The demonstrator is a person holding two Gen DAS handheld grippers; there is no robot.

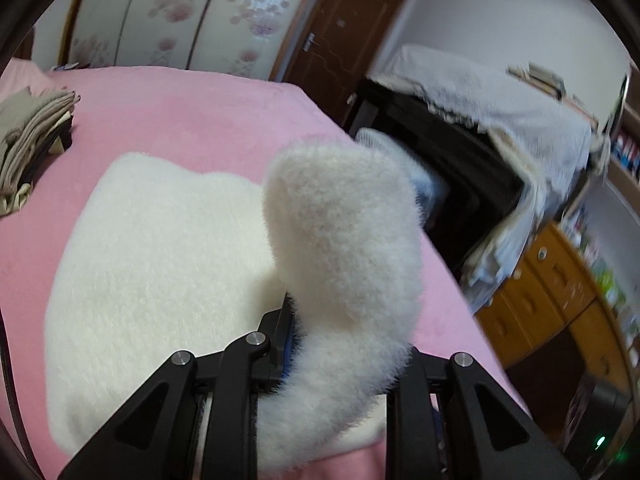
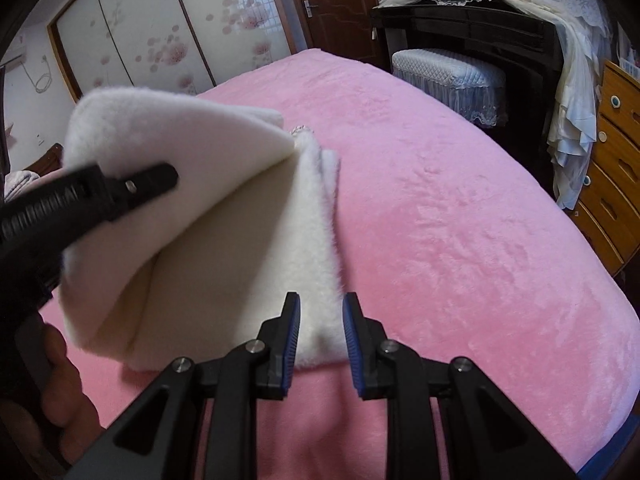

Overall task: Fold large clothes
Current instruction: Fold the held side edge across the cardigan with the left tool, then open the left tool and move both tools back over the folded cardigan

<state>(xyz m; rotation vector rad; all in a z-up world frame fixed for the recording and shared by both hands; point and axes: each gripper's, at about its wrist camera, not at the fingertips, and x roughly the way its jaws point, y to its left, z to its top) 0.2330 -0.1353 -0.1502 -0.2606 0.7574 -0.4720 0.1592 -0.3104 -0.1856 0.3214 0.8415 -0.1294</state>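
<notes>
A fluffy white garment (image 1: pixel 160 264) lies on the pink bed (image 1: pixel 192 108). My left gripper (image 1: pixel 340 344) is shut on a fold of the garment and holds it lifted above the rest; the fold stands up between the fingers and hides the right finger. In the right wrist view the garment (image 2: pixel 224 256) has its left part raised by the left gripper's black body (image 2: pixel 80 196). My right gripper (image 2: pixel 320 320) is open and empty, just above the garment's near right corner.
A pile of folded beige clothes (image 1: pixel 32 136) sits at the bed's far left. A black piano with white covers (image 2: pixel 480 32), a padded stool (image 2: pixel 448 72) and a wooden drawer chest (image 2: pixel 616 152) stand beyond the bed's right edge. Wardrobe doors (image 2: pixel 160 40) stand behind.
</notes>
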